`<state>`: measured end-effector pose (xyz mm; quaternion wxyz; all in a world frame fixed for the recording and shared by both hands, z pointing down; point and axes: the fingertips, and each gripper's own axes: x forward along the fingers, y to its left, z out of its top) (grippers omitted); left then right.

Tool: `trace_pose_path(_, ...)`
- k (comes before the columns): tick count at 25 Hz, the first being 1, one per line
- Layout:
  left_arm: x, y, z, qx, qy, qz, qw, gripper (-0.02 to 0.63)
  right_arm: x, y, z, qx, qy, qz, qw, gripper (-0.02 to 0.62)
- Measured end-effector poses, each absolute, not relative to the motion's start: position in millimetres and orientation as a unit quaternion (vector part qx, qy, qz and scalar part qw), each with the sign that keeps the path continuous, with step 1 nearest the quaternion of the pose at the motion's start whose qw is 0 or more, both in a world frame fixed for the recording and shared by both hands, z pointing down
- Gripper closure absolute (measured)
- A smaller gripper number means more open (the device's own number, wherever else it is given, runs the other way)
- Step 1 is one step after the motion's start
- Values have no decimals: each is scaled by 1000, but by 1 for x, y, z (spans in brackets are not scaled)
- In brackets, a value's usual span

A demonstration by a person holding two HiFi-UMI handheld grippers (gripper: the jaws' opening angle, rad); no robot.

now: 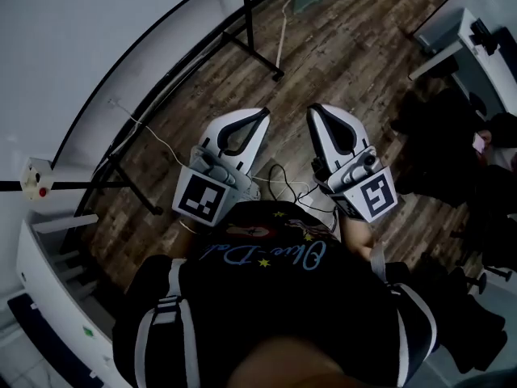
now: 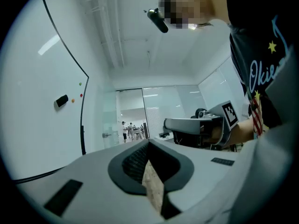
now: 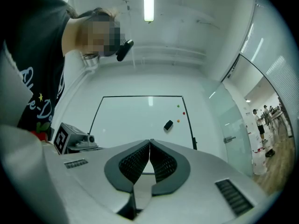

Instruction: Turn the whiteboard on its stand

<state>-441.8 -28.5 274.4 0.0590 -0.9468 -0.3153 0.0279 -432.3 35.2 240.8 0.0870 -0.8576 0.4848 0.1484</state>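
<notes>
The whiteboard is a large white panel in a thin black frame, at the upper left of the head view, with its black stand foot on the wood floor. In the right gripper view the whiteboard stands straight ahead, some way off, with a black eraser and small coloured magnets on it. It fills the left side of the left gripper view. My left gripper and right gripper are side by side in front of my chest. Both are shut and empty, and neither touches the board.
A second stand leg and thin white cables lie on the floor near the board. A white cabinet is at the lower left. Desks and dark chairs stand on the right. A glass door opens to a corridor with people far off.
</notes>
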Motion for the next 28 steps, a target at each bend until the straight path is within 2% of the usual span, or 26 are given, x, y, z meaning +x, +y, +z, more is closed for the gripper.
trace_pose_path(14, -371, -78, 282, -940, -336, 28, 52, 611, -367, -17, 246, -870, 469, 129, 82, 580)
trace_pose_path(23, -350, -110, 283, -938, -345, 27, 20, 611, -345, -49, 236, -874, 467, 128, 40, 578)
trace_pose_path(28, -328, -132, 265, -942, -328, 48, 43, 611, -328, -54, 217, -872, 468, 143, 23, 578)
